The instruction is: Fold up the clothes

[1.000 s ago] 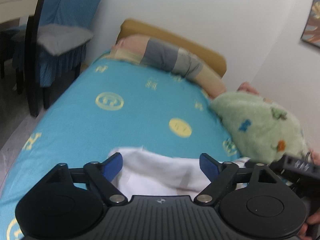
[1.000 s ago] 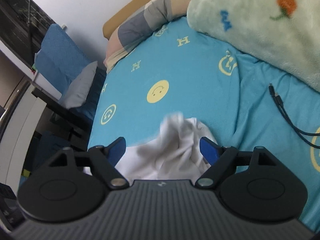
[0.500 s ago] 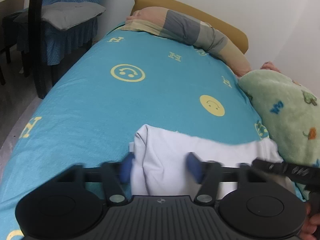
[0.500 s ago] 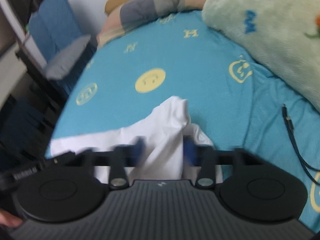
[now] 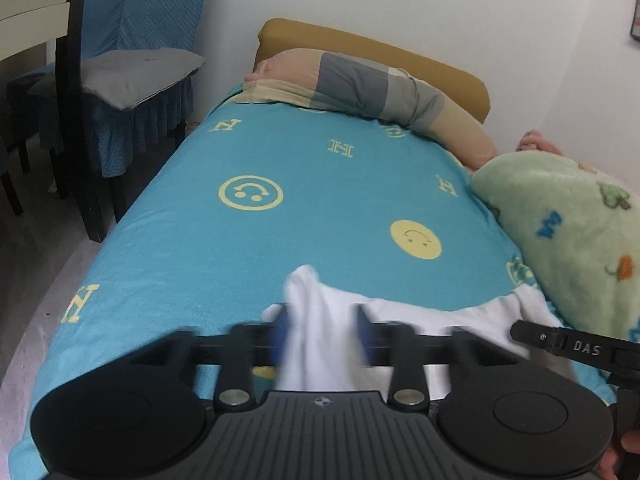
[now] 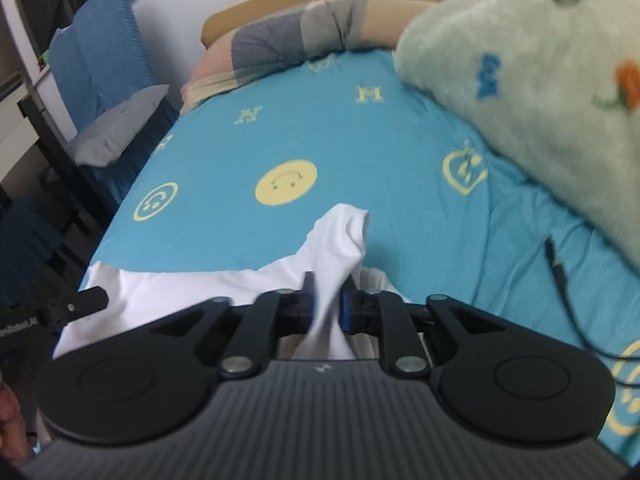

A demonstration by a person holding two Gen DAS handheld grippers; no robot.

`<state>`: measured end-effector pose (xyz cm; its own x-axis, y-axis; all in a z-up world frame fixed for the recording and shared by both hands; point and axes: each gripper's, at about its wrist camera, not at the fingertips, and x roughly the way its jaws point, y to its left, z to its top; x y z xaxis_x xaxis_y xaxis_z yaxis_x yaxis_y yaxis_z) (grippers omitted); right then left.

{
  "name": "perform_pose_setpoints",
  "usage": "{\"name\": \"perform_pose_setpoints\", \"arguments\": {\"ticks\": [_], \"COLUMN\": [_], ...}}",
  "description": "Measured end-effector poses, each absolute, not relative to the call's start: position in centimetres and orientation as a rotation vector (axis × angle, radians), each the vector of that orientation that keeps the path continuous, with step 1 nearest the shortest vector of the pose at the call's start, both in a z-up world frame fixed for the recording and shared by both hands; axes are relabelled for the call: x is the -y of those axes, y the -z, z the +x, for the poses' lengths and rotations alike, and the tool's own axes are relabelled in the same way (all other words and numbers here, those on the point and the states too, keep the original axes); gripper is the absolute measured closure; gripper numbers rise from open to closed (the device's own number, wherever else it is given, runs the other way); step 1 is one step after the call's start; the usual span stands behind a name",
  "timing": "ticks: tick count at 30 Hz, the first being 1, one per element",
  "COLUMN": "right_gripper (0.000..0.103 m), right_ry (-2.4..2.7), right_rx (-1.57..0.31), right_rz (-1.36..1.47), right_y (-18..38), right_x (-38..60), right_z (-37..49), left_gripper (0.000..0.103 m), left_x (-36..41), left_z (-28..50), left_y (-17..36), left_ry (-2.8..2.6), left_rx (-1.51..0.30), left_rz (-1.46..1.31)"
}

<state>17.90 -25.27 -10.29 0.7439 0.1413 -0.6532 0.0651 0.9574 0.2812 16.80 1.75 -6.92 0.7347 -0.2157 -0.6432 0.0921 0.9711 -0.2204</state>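
White garment (image 6: 224,288) lies bunched on the blue sheet (image 6: 400,168) near its front edge; right gripper (image 6: 327,309) pinches a raised fold; left gripper (image 5: 322,338), blurred and just opening, straddles another fold, grip unclear. Green blanket (image 6: 540,80) and a black cable (image 6: 560,276) lie just right.

Plain white wall (image 5: 400,8) at 12 o'clock. Mustard padded headboard (image 5: 400,56) below it. Bed with turquoise smiley-print sheet (image 5: 320,184) at centre. Dark wooden chair with blue quilted cover and grey cushion (image 5: 132,76) at 10 o'clock. Grey floor (image 5: 36,248) at 9 o'clock. Picture-frame corner (image 5: 635,20) at 2 o'clock.
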Motion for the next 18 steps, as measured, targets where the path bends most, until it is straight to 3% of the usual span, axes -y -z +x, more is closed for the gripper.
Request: {"name": "perform_pose_setpoints", "arguments": {"ticks": [1, 2, 6, 7, 8, 10, 18], "right_gripper": [0.045, 0.028, 0.028, 0.039, 0.06, 0.082, 0.084], "right_ry": [-0.046, -0.054, -0.121, -0.145, -0.171, -0.203, -0.19], "right_rx": [-0.712, -0.689, -0.644, -0.645, -0.652, -0.689, -0.892], "right_rz": [0.306, 0.321, 0.317, 0.291, 0.256, 0.193, 0.215], "right_y": [9.7, 9.0, 6.7, 6.3, 6.0, 6.5, 12.2], "right_x": [25.4, 25.5, 25.2, 24.9, 24.3, 23.3, 22.9], "right_z": [17.4, 16.7, 13.7, 12.9, 12.3, 11.7, 14.2], "left_gripper": [0.037, 0.035, 0.032, 0.032, 0.033, 0.035, 0.033], "left_x": [-1.8, -1.8, -1.6, -1.2, -0.9, -0.2, 1.1], "left_z": [16.5, 15.8, 12.5, 11.8, 11.2, 10.3, 11.8], "left_y": [6.6, 6.1, 4.7, 4.8, 4.9, 5.6, 10.2], "left_ry": [0.166, 0.164, 0.209, 0.213, 0.217, 0.224, 0.176], "left_rx": [-0.721, -0.704, -0.684, -0.702, -0.721, -0.771, -0.927], "left_rz": [-0.174, -0.17, -0.172, -0.163, -0.154, -0.125, -0.049]}}
